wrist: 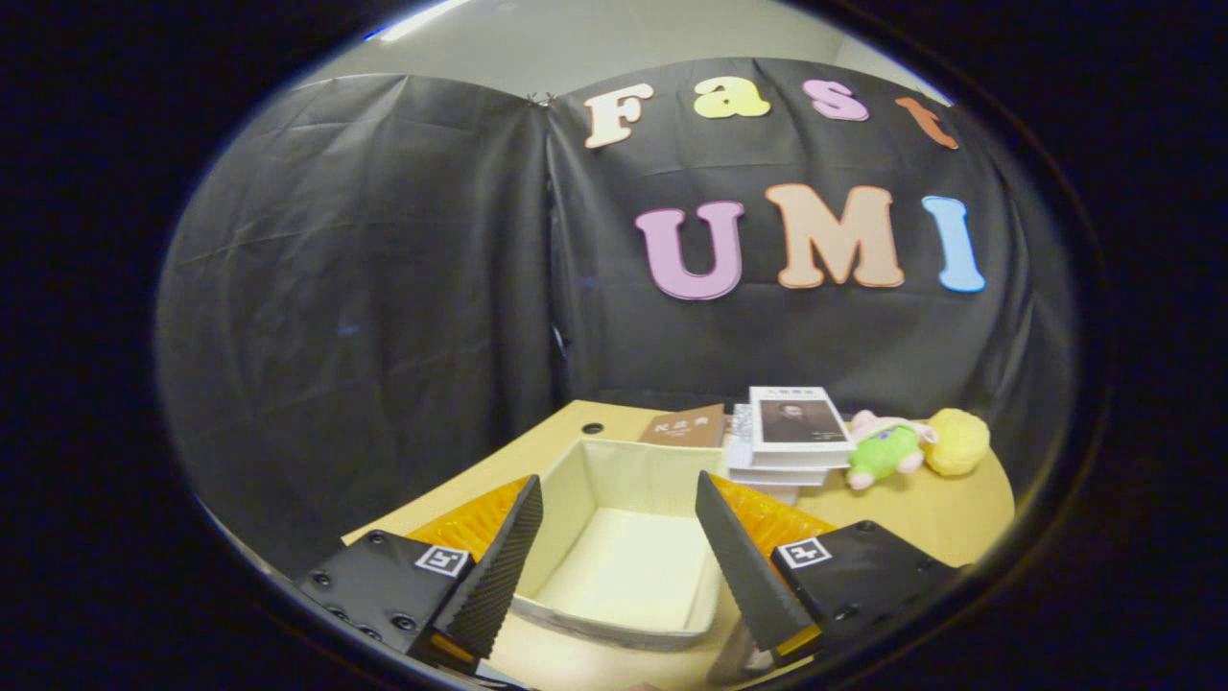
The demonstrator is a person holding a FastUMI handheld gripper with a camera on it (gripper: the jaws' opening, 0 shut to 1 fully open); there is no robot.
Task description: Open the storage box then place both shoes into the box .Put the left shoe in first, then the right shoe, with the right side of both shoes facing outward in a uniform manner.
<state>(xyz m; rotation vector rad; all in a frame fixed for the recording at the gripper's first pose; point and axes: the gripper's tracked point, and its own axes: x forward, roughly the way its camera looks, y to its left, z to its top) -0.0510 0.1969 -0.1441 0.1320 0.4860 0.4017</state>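
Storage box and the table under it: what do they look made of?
Storage box, seen between the open gripper fingers: likely cream fabric over stiff panels, matte, with soft folded rims. Table: light wood-look top, smooth, probably laminate.

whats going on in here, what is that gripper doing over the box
A person is holding a handheld gripper above a wooden table. Its fingers are spread open and grip nothing. Between and just ahead of them sits a cream fabric storage box, open at the top and empty inside. Beyond the box lie a brown book, a stack of books and a plush toy beside a yellow ball. No shoe is in the box yet.
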